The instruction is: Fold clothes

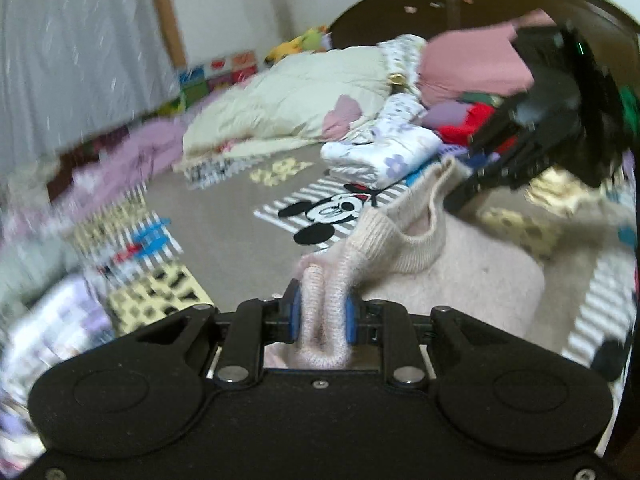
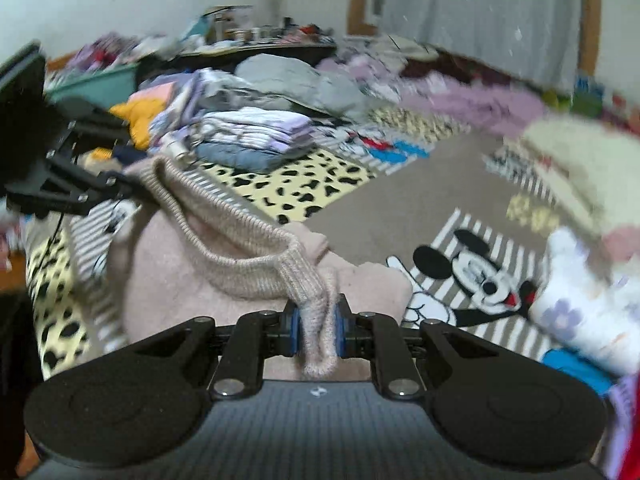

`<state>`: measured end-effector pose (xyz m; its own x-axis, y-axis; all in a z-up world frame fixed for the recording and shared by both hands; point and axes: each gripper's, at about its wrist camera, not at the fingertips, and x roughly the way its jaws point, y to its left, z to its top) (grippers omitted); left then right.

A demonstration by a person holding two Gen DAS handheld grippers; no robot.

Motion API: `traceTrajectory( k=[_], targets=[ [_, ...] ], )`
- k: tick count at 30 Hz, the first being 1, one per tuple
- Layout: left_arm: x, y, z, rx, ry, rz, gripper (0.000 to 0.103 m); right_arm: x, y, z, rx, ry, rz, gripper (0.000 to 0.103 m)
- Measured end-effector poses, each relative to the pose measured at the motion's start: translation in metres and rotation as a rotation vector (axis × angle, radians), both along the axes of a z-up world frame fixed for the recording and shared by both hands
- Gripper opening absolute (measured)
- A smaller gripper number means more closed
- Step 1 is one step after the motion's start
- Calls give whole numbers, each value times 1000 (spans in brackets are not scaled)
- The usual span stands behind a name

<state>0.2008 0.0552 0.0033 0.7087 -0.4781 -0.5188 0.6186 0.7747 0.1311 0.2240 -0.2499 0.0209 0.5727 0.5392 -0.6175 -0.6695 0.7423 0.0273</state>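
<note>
A pale pink knit sweater [image 1: 460,276] with a ribbed beige collar [image 1: 420,236] hangs stretched between both grippers above the floor. My left gripper [image 1: 322,316] is shut on a bunched edge of the sweater by the collar. My right gripper [image 2: 318,328] is shut on the other end of the collar; the sweater [image 2: 192,280] sags to its left. The right gripper also shows in the left wrist view [image 1: 472,188], and the left gripper shows in the right wrist view [image 2: 116,188], each clamped on the collar.
A Mickey Mouse rug [image 1: 328,212] covers the floor below. Folded floral clothes [image 1: 384,152], a cream duvet [image 1: 292,100] and a pile of pink and red clothes [image 1: 472,68] lie beyond. In the right wrist view, stacked folded clothes [image 2: 256,140] sit on a yellow spotted blanket [image 2: 296,188].
</note>
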Motion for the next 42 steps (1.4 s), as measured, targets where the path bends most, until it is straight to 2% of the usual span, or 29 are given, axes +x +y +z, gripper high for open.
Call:
traceTrajectory(
  k=[5, 8, 15, 17, 18, 20, 21, 24, 26, 29, 31, 33, 34, 35, 36, 37, 38, 40, 42],
  targets=[
    [59, 18, -20, -157, 147, 61, 19, 61, 5, -30, 92, 115, -42, 18],
    [87, 25, -32, -211, 200, 88, 19, 93, 5, -46, 145, 175, -64, 18],
    [144, 25, -72, -229, 289, 151, 21, 151, -5, -81, 250, 292, -141, 18],
    [157, 24, -85, -218, 303, 212, 31, 167, -11, -92, 283, 342, -184, 21],
    [160, 27, -90, -229, 311, 251, 35, 174, -12, -97, 271, 340, -229, 30],
    [158, 35, -91, -265, 298, 316, 49, 179, -18, -101, 276, 325, -291, 33],
    [153, 38, -89, -274, 275, 343, 49, 181, -21, -103, 294, 327, -309, 34],
    [129, 44, -75, -288, 190, 395, 49, 166, -30, -92, 283, 238, -348, 37],
    [105, 33, -62, -262, 130, 349, 49, 146, -28, -80, 255, 154, -339, 38],
    [72, 14, -53, -235, 106, 243, 51, 101, -9, -71, 208, 48, -193, 41],
    [57, 2, -64, -181, 121, 178, 54, 69, 10, -66, 166, -11, -91, 60],
    [57, -13, -88, -55, 152, 179, 55, 46, 26, -77, 98, -27, -50, 63],
    [58, -16, -101, -31, 141, 184, 59, 45, 32, -92, 58, -5, -66, 64],
    [61, -14, -105, -63, 140, 192, 59, 45, 38, -108, 18, 17, -83, 64],
    [64, -9, -101, -93, 165, 205, 59, 43, 39, -119, 17, -6, -90, 69],
    [59, -8, -92, -85, 157, 207, 52, 41, 39, -130, 17, -29, -98, 69],
    [50, -10, -81, -59, 126, 202, 52, 42, 37, -127, 35, -13, -121, 69],
    [29, -12, -63, -18, 68, 195, 52, 24, 38, -102, 40, -93, -121, 49],
    [9, -11, -60, -53, 64, 197, 52, 5, 39, -82, 36, -176, -123, 52]
  ],
)
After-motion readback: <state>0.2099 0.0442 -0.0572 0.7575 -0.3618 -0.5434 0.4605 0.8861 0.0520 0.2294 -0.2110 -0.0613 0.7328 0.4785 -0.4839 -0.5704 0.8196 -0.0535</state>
